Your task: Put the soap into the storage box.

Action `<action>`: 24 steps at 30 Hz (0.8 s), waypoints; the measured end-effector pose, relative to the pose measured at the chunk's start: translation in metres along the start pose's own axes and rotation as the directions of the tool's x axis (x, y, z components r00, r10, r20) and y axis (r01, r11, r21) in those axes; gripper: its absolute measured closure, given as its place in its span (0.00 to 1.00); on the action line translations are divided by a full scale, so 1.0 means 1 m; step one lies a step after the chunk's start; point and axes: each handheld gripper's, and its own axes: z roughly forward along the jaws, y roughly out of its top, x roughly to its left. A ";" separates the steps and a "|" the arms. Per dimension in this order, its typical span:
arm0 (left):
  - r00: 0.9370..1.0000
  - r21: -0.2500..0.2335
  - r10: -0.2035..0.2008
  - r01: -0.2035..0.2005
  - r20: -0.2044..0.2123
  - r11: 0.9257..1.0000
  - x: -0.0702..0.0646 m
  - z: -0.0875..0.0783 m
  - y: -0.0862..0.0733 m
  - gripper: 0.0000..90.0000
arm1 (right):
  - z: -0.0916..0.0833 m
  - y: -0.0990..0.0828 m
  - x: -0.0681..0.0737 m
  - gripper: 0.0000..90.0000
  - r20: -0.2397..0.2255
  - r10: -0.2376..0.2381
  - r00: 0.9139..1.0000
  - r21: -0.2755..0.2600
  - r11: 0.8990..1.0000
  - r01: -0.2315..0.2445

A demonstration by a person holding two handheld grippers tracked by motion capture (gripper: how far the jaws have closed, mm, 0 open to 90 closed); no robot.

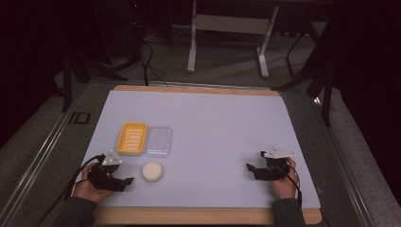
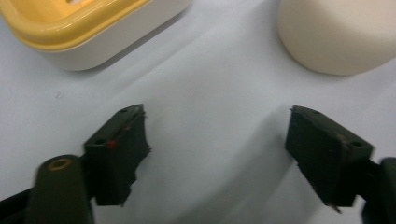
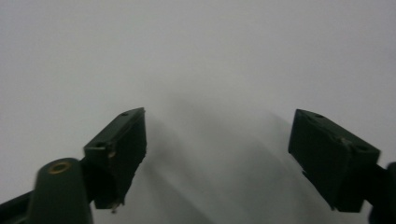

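While both hands rest at the near edge of the white mat (image 1: 213,123), the yellow soap dish (image 1: 132,138), clear lid (image 1: 159,140) and round soap bar (image 1: 152,171) sit left of centre, probably staged within reach. Left gripper (image 1: 120,182) gapes wide, empty, near the bar; right gripper (image 1: 253,169) likewise wide, touching nothing.

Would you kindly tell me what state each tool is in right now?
Left tool: open, holding nothing.
Right tool: open, holding nothing.
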 end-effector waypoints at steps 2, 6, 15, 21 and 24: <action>1.000 -0.004 0.008 -0.008 0.008 1.000 0.000 -0.001 0.001 0.32 | -0.001 -0.001 -0.001 0.21 -0.010 0.006 1.000 -0.013 1.000 -0.006; 1.000 -0.019 0.003 -0.003 0.003 1.000 0.001 -0.005 0.000 0.34 | -0.003 -0.001 -0.001 0.21 -0.009 0.004 1.000 -0.028 1.000 -0.004; 1.000 -0.001 0.014 -0.014 0.018 1.000 -0.001 -0.010 0.001 0.35 | -0.002 -0.002 0.000 0.21 -0.036 -0.013 0.999 -0.027 1.000 0.012; 0.999 0.001 0.025 -0.025 0.027 1.000 -0.005 -0.008 0.003 0.36 | -0.004 -0.003 0.001 0.19 -0.048 -0.038 0.998 -0.050 0.998 0.036; 0.999 -0.001 0.029 -0.029 0.034 1.000 -0.006 -0.008 0.004 0.36 | -0.004 -0.003 0.002 0.19 -0.048 -0.049 0.998 -0.051 0.998 0.047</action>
